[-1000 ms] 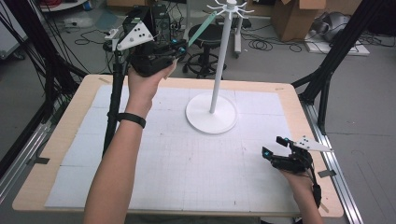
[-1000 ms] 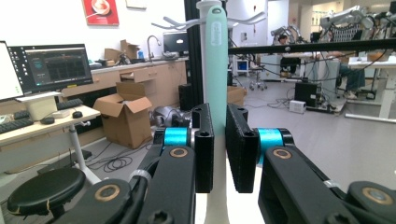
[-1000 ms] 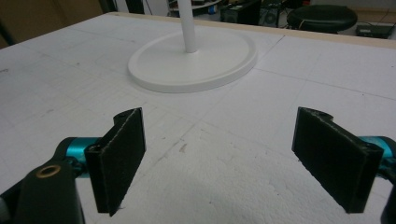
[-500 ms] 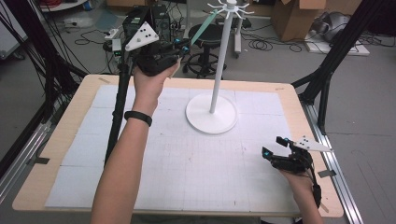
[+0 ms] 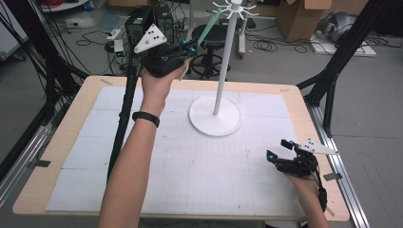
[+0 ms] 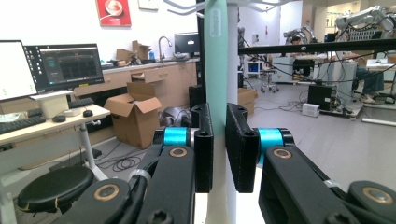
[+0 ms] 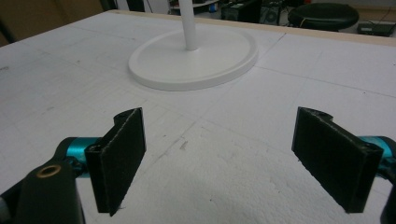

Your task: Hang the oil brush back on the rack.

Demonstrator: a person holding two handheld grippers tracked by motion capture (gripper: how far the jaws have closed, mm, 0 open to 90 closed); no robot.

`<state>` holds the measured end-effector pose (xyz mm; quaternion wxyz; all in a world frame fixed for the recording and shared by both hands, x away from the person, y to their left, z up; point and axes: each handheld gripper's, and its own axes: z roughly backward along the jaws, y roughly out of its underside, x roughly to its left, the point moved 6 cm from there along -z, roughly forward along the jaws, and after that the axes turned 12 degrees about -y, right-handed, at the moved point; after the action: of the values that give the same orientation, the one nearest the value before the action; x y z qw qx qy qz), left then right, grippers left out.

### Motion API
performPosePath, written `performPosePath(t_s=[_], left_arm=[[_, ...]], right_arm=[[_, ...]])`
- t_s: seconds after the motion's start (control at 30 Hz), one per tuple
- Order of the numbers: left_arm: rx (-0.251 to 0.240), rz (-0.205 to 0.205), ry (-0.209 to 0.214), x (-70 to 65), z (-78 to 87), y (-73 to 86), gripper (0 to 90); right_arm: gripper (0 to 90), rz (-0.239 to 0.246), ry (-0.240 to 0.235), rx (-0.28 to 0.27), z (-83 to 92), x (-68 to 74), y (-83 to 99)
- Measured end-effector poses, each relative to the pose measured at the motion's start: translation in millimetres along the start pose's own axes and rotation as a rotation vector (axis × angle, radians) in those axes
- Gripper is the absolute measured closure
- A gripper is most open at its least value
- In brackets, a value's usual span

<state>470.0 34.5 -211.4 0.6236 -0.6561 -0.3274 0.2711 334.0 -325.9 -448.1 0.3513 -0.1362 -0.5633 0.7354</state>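
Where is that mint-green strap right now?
In the high view the mint-green strap slants at top centre, its lower end pinched in the left gripper, its upper end at the hooks of the white stand.

Right gripper (image 7: 219, 163) low over white foam sheet (image 7: 289, 93), two black jaws standing wide apart, nothing between them, pads facing each other across bare sheet. Teal fittings at both jaw roots. Ahead, round white stand base (image 7: 194, 58) flat on sheet, white pole (image 7: 189, 25) upright from its middle. Wooden table edge (image 7: 327, 33) along far side; black stool seat (image 7: 324, 14) beyond.
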Motion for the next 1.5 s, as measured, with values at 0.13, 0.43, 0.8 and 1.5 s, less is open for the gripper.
performPosePath(t_s=[0.13, 0.43, 0.8, 1.5], left_arm=[[0.017, 0.009, 0.01, -2.9, -3.5, 3.9, 80.7], [0.088, 0.02, 0.006, -4.2, -7.1, 12.8, 61.4], [0.172, 0.014, -0.023, 7.9, 27.1, 36.7, 28.2], [0.275, -0.087, -0.081, 38.0, 160.8, 108.0, 16.3]], right_arm=[[16.8, -0.001, -0.002, 0.0, 0.5, 0.1, 0.0], [16.9, 0.0, -0.002, 0.003, -0.2, 0.3, 0.3], [16.9, 0.001, 0.0, 0.009, -1.4, 0.8, 0.8], [16.9, 0.002, 0.004, 0.018, -3.5, 2.3, 1.4]])
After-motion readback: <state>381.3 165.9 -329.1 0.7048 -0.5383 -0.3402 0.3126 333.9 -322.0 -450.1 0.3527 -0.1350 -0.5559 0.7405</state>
